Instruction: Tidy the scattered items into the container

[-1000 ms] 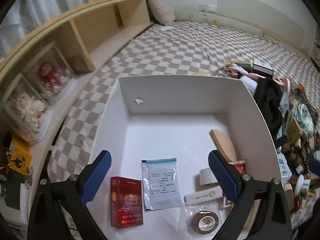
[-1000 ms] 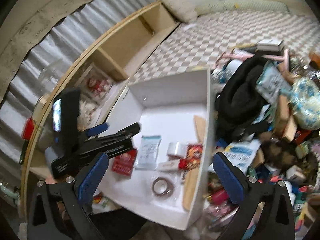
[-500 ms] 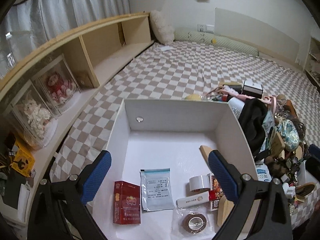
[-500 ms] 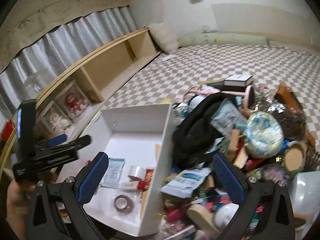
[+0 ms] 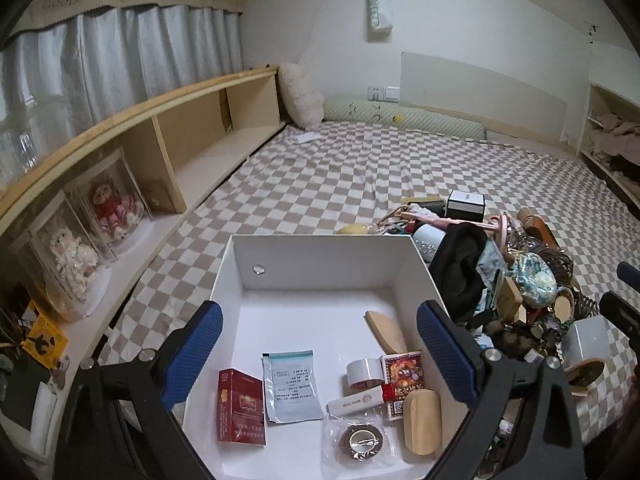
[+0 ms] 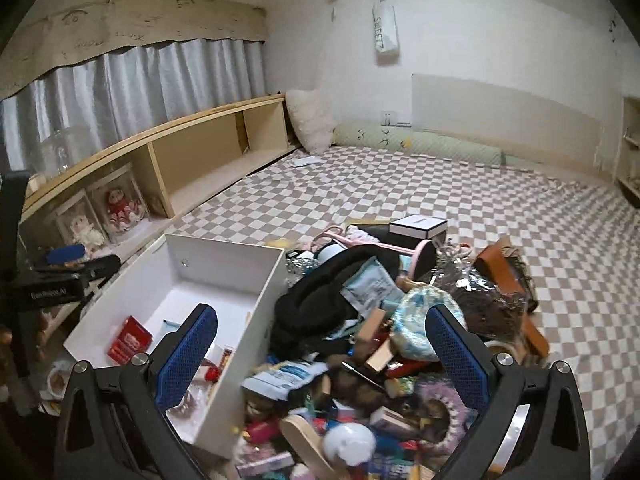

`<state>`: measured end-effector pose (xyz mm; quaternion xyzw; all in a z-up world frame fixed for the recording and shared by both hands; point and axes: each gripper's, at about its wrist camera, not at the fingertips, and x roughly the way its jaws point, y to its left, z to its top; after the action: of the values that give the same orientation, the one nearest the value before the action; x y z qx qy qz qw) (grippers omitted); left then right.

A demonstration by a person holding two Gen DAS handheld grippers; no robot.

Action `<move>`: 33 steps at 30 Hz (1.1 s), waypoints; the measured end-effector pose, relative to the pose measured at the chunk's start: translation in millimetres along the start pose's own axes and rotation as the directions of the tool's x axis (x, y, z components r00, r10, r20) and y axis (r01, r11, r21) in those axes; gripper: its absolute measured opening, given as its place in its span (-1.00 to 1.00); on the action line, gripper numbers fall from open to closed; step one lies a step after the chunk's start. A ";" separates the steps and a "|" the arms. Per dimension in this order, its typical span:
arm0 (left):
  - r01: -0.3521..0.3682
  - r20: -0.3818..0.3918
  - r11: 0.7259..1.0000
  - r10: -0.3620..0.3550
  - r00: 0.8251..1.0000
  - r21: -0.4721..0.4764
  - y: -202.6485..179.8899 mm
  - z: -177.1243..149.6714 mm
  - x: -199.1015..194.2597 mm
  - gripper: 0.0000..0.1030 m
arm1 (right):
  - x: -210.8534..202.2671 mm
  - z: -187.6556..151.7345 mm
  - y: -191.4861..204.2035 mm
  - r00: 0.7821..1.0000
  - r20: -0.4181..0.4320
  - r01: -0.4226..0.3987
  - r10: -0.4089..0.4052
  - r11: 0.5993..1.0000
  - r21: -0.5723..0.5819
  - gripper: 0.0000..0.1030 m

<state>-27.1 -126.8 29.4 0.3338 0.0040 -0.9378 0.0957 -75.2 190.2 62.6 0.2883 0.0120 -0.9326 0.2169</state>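
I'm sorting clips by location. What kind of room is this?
Most likely a bedroom: a checkered sheet covers a wide sleeping platform, with a fluffy pillow and long bolster at the wall, and a curtained window above a low shelf.

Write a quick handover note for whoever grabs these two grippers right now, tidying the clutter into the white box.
Left gripper: open, empty, over the white box.
Right gripper: open, empty, over the clutter pile beside the box.
Done: red pack, sachet, tape roll and a few other small items lie in the box.
Left: most of the pile is on the checkered cover.
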 end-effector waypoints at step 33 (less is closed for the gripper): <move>0.151 0.033 0.979 -0.157 0.987 0.136 -43.3 -54.9 -56.9 0.92 | -62.0 -46.0 -18.3 0.991 0.040 0.130 -0.129 0.991 -0.042 1.00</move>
<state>42.4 -70.3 20.0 0.3179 -0.0350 -0.9475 0.0004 -12.4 238.3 56.1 0.2644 0.0473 -0.9494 0.1624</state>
